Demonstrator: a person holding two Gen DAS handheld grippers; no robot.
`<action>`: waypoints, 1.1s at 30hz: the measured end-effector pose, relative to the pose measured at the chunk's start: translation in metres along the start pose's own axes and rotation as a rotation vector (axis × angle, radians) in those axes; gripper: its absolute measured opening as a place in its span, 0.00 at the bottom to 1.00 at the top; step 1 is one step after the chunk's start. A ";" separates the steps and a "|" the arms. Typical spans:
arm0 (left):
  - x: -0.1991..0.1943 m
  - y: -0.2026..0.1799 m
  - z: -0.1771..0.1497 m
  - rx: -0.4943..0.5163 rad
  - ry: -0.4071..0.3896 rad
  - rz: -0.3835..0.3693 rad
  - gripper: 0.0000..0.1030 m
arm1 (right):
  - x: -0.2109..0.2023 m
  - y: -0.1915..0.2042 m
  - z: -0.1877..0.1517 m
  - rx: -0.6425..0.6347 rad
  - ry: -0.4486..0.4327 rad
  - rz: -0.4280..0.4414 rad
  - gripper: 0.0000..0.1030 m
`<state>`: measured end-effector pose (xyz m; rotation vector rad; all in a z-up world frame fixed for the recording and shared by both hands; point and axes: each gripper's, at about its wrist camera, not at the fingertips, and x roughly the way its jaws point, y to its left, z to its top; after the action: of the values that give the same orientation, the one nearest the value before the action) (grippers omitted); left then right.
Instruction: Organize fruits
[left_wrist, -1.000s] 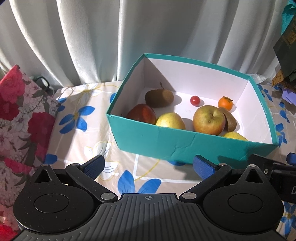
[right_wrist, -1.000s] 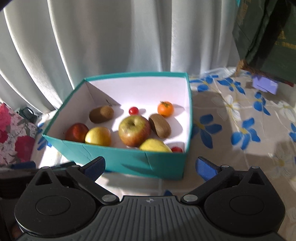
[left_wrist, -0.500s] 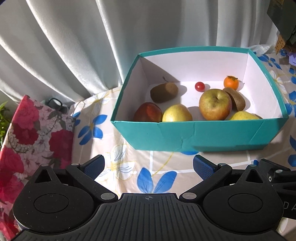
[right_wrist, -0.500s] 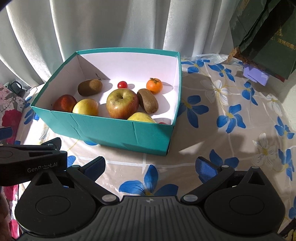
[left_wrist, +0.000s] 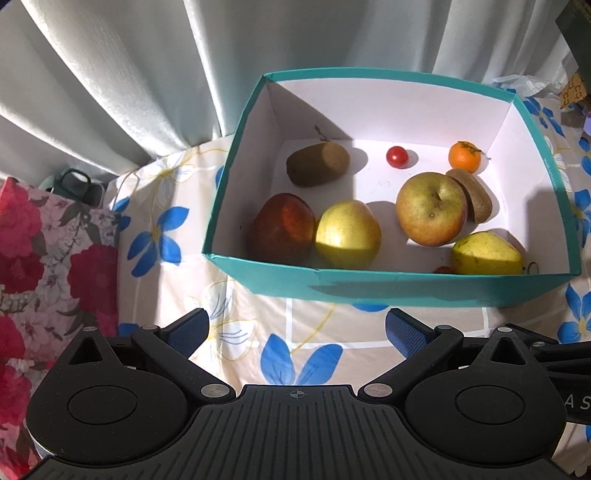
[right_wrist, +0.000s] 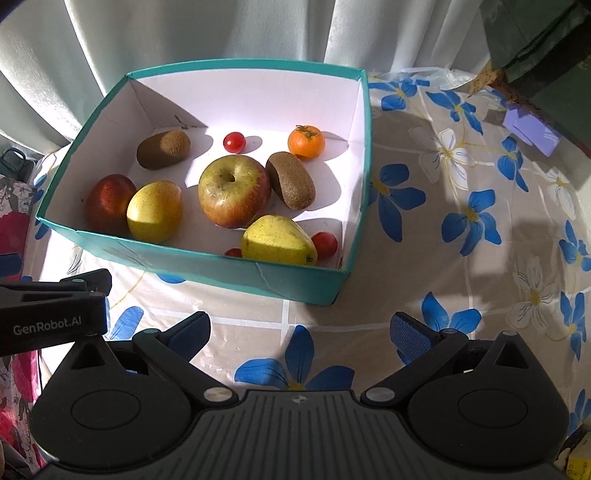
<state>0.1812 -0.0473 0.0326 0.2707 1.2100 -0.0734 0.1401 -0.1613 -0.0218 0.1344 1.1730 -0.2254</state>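
two grippers over a floral tablecloth (right_wrist: 461, 206), both with jaws spread wide and nothing between them. left gripper (left_wrist: 297, 328): blue-padded fingertips (left_wrist: 186, 328) apart over the cloth, short of the box. right gripper (right_wrist: 301, 328): same stance, fingertips (right_wrist: 410, 332) apart over a blue flower print.

teal box (right_wrist: 288, 280), white inside, sits just ahead of both sets of jaws; its near wall lies beyond the fingertips, not touching them. all the fruit is inside it:
- big red-green apple (right_wrist: 233, 190), mid-box, straight ahead of the right jaws
- kiwi (right_wrist: 291, 180) touching the apple's right side
- second kiwi (right_wrist: 163, 149) far left, apart from the rest
- red apple (right_wrist: 109, 201) and yellow fruit (right_wrist: 154, 211) side by side, touching, by the near-left wall
- yellow pear (right_wrist: 277, 240) against the near wall
- cherry tomato (right_wrist: 325, 244) just right of the pear; another red bit (right_wrist: 232, 252) at its left, mostly hidden
- cherry tomato (right_wrist: 234, 142) near the far wall
- small orange (right_wrist: 306, 141) far right, green calyx on top

writing: "GenRobot.AI" in pale letters on the side of the left gripper's black body (right_wrist: 48, 317), seen left of the right jaws. in the left wrist view only "A S" shows at the right edge, the rest cut off. gold print on the dark green item (right_wrist: 546, 40) far right, too small to read.

white curtain (left_wrist: 147, 74) behind the box. red floral fabric (left_wrist: 48, 266) left of the left jaws.
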 end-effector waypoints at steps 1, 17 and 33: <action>0.003 0.001 0.002 0.002 0.016 0.002 1.00 | 0.003 0.001 0.003 -0.005 0.013 0.005 1.00; 0.029 -0.006 0.016 0.052 0.085 -0.017 1.00 | 0.022 0.001 0.026 -0.049 0.084 -0.014 1.00; 0.030 -0.005 0.016 0.055 0.086 -0.021 1.00 | 0.023 0.002 0.027 -0.055 0.085 -0.021 1.00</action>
<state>0.2058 -0.0537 0.0089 0.3125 1.2975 -0.1143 0.1731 -0.1682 -0.0325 0.0840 1.2649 -0.2070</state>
